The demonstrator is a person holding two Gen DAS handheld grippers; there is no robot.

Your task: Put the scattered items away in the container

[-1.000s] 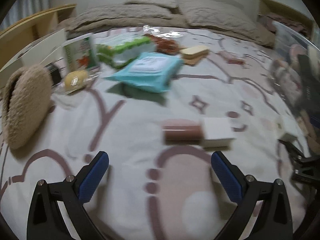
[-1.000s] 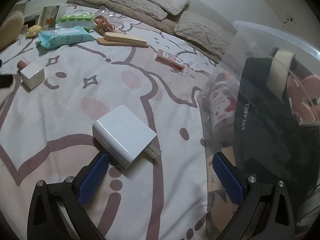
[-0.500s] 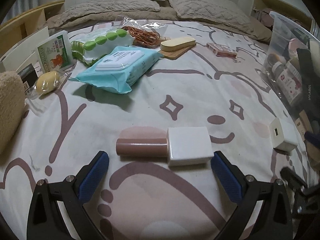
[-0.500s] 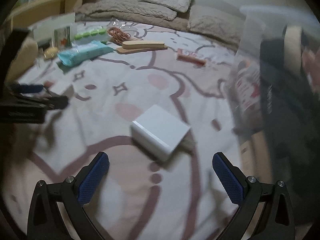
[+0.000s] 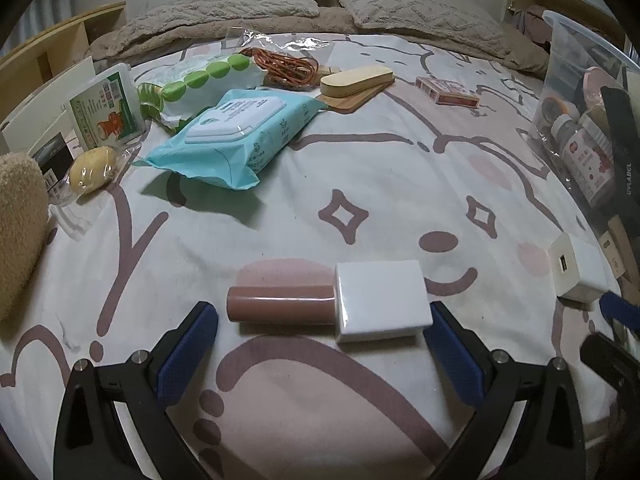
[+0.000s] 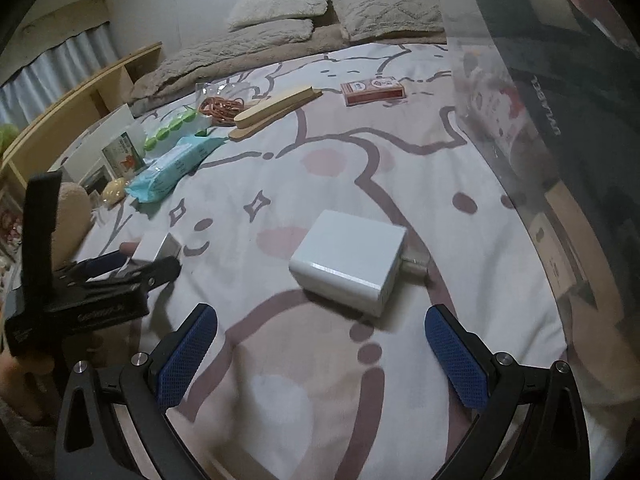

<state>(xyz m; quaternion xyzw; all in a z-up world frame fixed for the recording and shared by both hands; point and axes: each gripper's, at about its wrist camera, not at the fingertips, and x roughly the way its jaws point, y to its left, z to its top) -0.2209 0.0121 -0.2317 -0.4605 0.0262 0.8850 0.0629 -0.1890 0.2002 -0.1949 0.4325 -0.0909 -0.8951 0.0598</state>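
Closer than half a second ago, the left gripper (image 5: 320, 344) now brackets a foundation bottle (image 5: 332, 304) lying on its side on the patterned bedsheet (image 5: 360, 168), jaws spread wide, its blue pads (image 5: 186, 354) at either end of the bottle and gripping nothing. The bottle's white square cap points right, its tan body left. The right gripper (image 6: 320, 354) hovers wide open and empty just short of a white charger (image 6: 348, 262), whose plug faces the clear plastic container (image 6: 500, 128) at right. Inside the bin sit a black UVLABEL box (image 6: 560, 80), a red-labelled bottle (image 5: 588, 160) and cardboard packs. Still scattered up the bed: a teal wet-wipes pack (image 5: 236, 136), green-dotted tissues (image 5: 200, 80), orange rubber bands (image 5: 284, 66), a wooden case (image 5: 356, 80) and a red card box (image 5: 446, 90).
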